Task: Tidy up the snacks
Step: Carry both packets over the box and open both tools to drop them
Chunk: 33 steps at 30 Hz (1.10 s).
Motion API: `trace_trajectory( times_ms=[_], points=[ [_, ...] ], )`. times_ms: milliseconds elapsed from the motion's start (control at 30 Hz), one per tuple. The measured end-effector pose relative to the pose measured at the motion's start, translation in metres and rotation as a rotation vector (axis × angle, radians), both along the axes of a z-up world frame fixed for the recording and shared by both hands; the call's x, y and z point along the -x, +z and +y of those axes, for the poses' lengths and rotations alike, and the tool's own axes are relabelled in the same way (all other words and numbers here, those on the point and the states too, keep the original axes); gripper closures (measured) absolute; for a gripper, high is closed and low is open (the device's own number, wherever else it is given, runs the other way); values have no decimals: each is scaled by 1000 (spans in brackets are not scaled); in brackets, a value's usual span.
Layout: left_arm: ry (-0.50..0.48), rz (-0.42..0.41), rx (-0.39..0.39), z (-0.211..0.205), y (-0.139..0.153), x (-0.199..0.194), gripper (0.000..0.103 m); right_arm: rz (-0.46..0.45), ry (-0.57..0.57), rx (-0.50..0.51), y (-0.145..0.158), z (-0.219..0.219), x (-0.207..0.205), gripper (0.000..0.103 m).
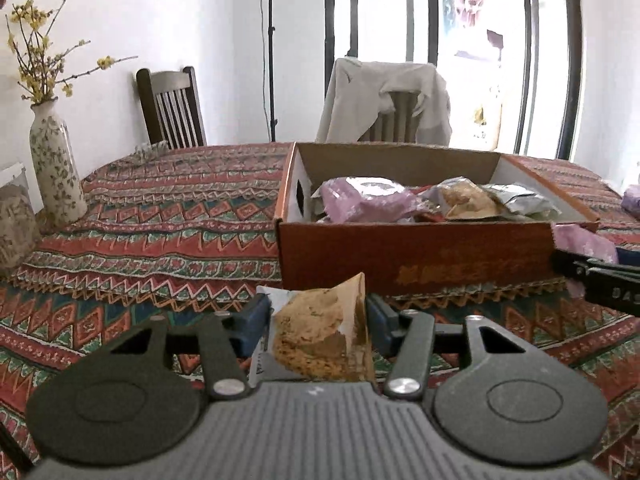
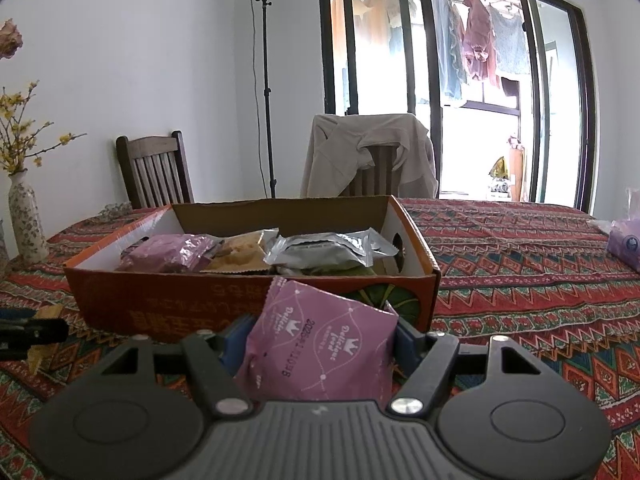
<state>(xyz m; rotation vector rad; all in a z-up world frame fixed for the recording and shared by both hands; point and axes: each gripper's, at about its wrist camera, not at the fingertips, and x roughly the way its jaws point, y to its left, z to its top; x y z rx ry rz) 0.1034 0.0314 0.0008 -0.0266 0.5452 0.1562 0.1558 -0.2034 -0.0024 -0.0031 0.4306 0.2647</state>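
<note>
Behind purple packet [image 2: 320,344], box [image 2: 160,300] print hidden.

**Colours around the orange-brown box**

The cardboard box [image 2: 172,300] is rust-orange outside with gold lettering and a green leaf print at one corner — plain brown and white inside. Under it, the tablecloth [image 1: 160,220] runs in red, teal and cream zigzag bands. In front of the box, one packet [image 2: 320,344] is mauve with white lines; another [image 1: 320,336] is tan and biscuit-brown. Left of the box, a cream vase [image 1: 56,168] bears dark green sprigs — yellow blossoms above.
</note>
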Motion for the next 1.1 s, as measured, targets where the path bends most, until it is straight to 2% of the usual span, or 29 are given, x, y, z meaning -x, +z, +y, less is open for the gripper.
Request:
trace_trajectory(
  times_ms=[333,567,800,1100],
  points=[
    [-53,-77,5,-14,22,11,49,-78,36,-12,13,0,13,33],
    [-72,-138,12,-22,40,3,49,-131,54,16,40,4,14,33],
    [-89,-189,29,-33,59,-23,49,-169,48,24,66,7,-6,33],
    [-66,-192,59,-41,65,-80,49,-160,22,12,77,19,-55,33]
  ],
)
